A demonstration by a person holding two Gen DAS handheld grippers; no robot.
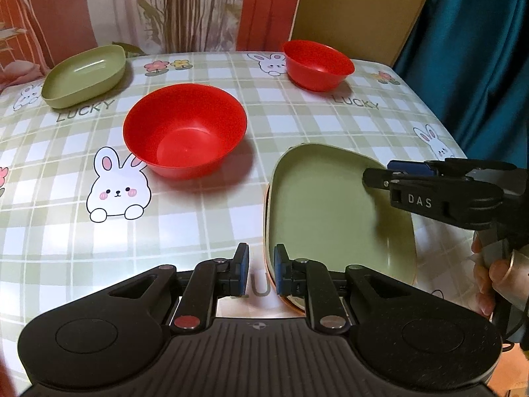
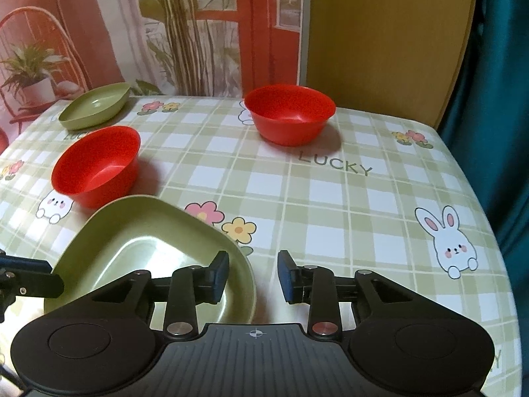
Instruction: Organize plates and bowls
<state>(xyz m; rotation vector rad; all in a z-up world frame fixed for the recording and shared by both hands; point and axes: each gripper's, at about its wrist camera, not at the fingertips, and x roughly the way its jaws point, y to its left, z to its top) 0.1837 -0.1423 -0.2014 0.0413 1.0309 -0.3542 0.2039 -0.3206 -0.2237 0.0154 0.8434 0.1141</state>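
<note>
On the table [image 2: 330,195], empty green plate [image 2: 148,231], right tool [image 2: 253,274] spread, left tool [image 1: 262,264] unclear.

A home dining spot: a bunny-print checked tablecloth [image 2: 330,198] covers the table, with a teal curtain [image 2: 496,99] to its right.

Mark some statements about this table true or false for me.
1. Two red bowls stand on the table. True.
2. The red bowls are stacked. False: they stand apart, one nearer, one at the far edge.
3. The right gripper is open. True.
4. The two green plates lie side by side. False: one is at the far left corner, the other by the grippers.
5. The bowls hold food. False: both are empty.
</note>
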